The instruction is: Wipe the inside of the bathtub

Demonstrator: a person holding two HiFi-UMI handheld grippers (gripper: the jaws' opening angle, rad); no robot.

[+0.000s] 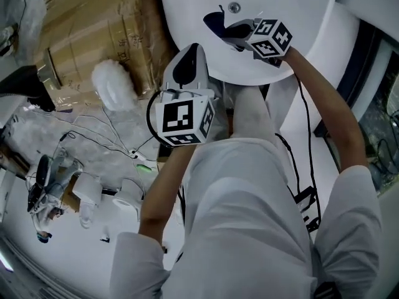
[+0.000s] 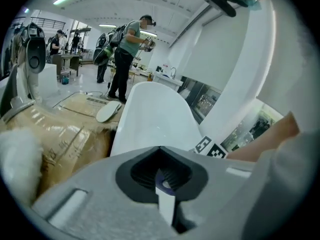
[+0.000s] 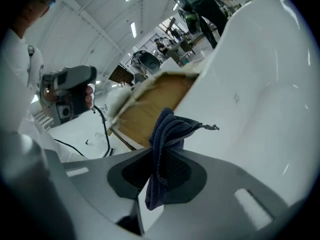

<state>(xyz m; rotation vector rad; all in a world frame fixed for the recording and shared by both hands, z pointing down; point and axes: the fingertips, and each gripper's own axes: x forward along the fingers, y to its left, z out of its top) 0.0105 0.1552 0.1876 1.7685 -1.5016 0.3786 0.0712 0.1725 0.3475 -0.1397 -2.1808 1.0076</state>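
Note:
The white bathtub (image 1: 293, 17) fills the top of the head view, with its round drain (image 1: 234, 7) near the far side. My right gripper (image 1: 232, 31) reaches over the tub's near rim and is shut on a dark blue cloth (image 1: 217, 23) that hangs just above the tub's inner surface. In the right gripper view the cloth (image 3: 167, 134) bunches up between the closed jaws of the right gripper (image 3: 160, 169), with the tub wall (image 3: 260, 94) behind. My left gripper (image 1: 187, 61) is held outside the tub at its left rim. The left gripper (image 2: 162, 176) looks shut with nothing in it, pointing along the tub (image 2: 155, 119).
Wrapped cardboard boxes (image 1: 93, 36) stand left of the tub, with a white fluffy bundle (image 1: 115, 86) on them. Cables (image 1: 106, 136) and white gear lie on the floor at the left. A dark frame (image 1: 361, 61) runs along the right. People (image 2: 127, 54) stand far off.

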